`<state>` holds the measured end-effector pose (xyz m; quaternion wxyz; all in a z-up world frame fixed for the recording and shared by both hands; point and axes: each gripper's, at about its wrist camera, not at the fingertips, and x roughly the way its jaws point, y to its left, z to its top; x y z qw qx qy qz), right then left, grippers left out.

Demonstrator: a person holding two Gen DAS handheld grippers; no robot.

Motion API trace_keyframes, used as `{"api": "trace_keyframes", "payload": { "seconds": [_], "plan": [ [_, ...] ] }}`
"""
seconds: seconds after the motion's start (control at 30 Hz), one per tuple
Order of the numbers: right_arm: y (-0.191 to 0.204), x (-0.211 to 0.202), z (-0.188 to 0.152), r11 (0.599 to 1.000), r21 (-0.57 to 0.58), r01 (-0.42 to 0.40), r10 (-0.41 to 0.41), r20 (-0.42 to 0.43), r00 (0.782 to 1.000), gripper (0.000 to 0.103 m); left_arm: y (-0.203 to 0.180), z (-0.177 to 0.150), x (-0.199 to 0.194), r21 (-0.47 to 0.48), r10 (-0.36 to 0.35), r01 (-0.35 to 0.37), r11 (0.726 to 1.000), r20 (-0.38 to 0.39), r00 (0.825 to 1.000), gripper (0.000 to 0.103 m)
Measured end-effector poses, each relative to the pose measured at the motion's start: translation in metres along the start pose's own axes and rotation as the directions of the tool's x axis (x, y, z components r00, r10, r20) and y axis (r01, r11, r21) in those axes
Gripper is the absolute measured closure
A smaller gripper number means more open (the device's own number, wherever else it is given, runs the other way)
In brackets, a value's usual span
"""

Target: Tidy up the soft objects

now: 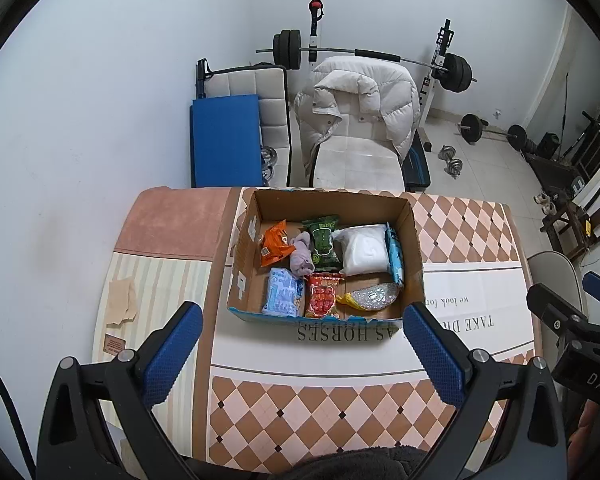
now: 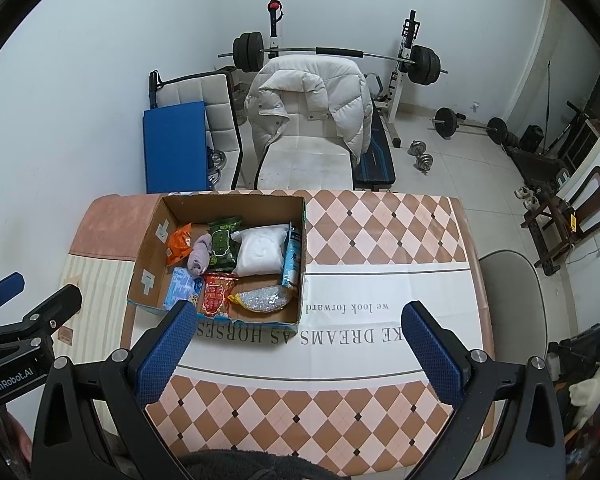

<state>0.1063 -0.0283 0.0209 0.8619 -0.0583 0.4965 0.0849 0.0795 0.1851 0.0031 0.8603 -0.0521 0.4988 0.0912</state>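
Observation:
An open cardboard box (image 1: 414,240) (image 2: 148,256) stands on the table. It holds several soft items: an orange packet (image 1: 274,242), a lilac cloth (image 1: 302,254) (image 2: 199,257), a green packet (image 1: 322,242) (image 2: 224,242), a white bag (image 1: 366,250) (image 2: 260,252), a light blue packet (image 1: 282,292), a red packet (image 1: 321,295) (image 2: 216,294) and a silvery pouch (image 1: 374,297) (image 2: 264,300). My left gripper (image 1: 302,334) is open and empty above the table in front of the box. My right gripper (image 2: 300,332) is open and empty, to the right of the box's front.
The table carries a checkered cloth (image 1: 300,412) (image 2: 380,232) with printed words. A torn paper scrap (image 1: 122,300) lies at its left. Behind the table are a chair with a white puffer jacket (image 1: 360,108), a blue mat (image 1: 224,140) and barbell gear (image 1: 456,72).

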Motion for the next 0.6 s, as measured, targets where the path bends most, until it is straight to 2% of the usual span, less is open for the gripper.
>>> {"api": "trace_keyframes", "payload": {
  "seconds": [0.6],
  "plan": [
    [-0.0010,-0.0013,0.0000,1.000,0.004,0.002,-0.002,-0.002,1.000,0.000,0.0048,-0.0012,-0.0022,-0.003,0.000,0.000,1.000,0.008,1.000,0.000]
  ]
}}
